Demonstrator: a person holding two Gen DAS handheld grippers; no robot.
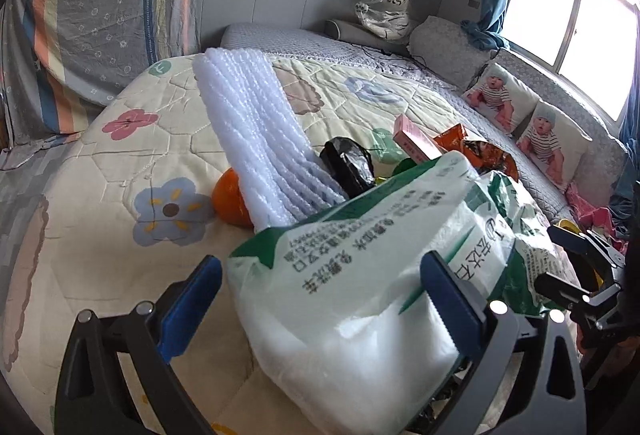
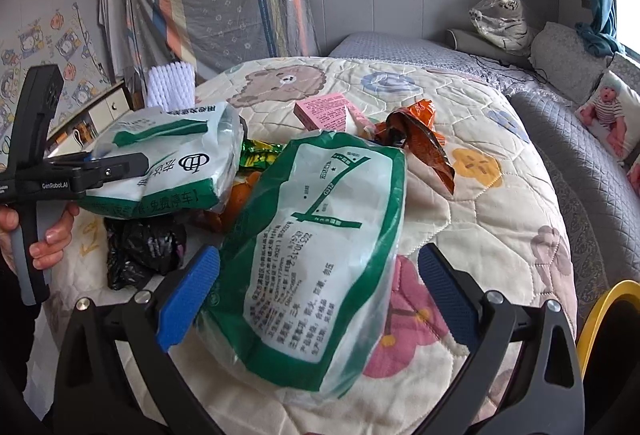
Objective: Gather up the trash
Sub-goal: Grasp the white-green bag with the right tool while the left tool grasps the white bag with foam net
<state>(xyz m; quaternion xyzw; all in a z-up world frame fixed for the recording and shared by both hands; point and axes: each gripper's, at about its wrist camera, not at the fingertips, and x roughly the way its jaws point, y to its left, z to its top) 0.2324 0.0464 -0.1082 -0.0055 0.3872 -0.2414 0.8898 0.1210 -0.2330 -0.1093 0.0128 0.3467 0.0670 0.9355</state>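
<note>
Honestly, with both my left jaws [image 1: 320,299] and right jaws [image 2: 318,295] spread wide around the slack plastic bag [image 2: 320,235], gripping nothing, closing could pinch only film and spill the trash.

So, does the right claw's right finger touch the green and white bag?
Apart. The right wrist view shows quilt between that finger and the bag.

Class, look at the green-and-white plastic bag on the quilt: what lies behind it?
Behind the green-and-white plastic bag lie a pink box, an orange wrapper, a green-yellow wrapper and something orange. The bag covers their lower parts, so anything further underneath cannot be seen.
</note>
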